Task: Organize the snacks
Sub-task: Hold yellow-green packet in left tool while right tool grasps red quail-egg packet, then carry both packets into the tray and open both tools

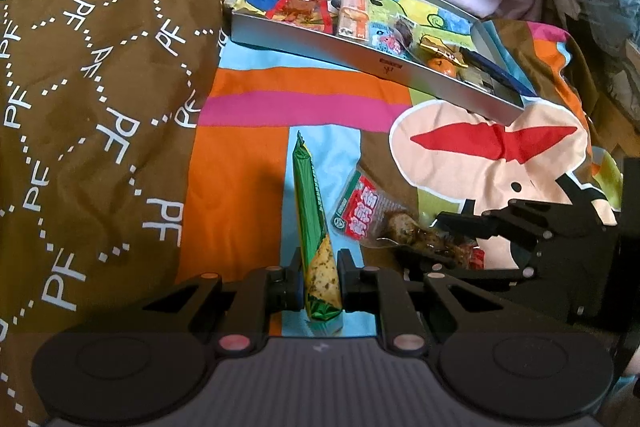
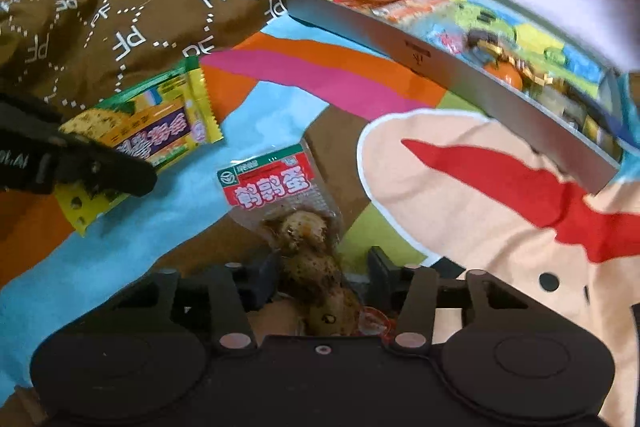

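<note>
Left gripper (image 1: 320, 285): closed narrowly on the near end of the green snack packet (image 1: 314, 227), which is held on edge, its far tip pointing toward the tray.
Right gripper (image 2: 324, 277): fingers set part open on either side of the clear quail-egg pouch (image 2: 296, 227); whether the pads are pressing it cannot be told.
Tray (image 1: 360, 61): a shallow grey tin lying near the far edge of the bed, already filled with assorted snacks.
Risk, green packet: only one end is pinched, so the long free end is likely to sag or swing and be caught on the tray's near wall.
Risk, pouch: the film looks slick and the eggs lumpy; a loose grip would probably let it slide out or twist.
Risk, tray: it sits tilted on soft bedding, so a push on its rim could tip it.
Bed: covered by a bright cartoon-print bedspread (image 1: 256, 107), with a brown lettered quilt (image 1: 88, 67) at the left edge.
Room: pale fabric beyond the tray; little else is shown.
</note>
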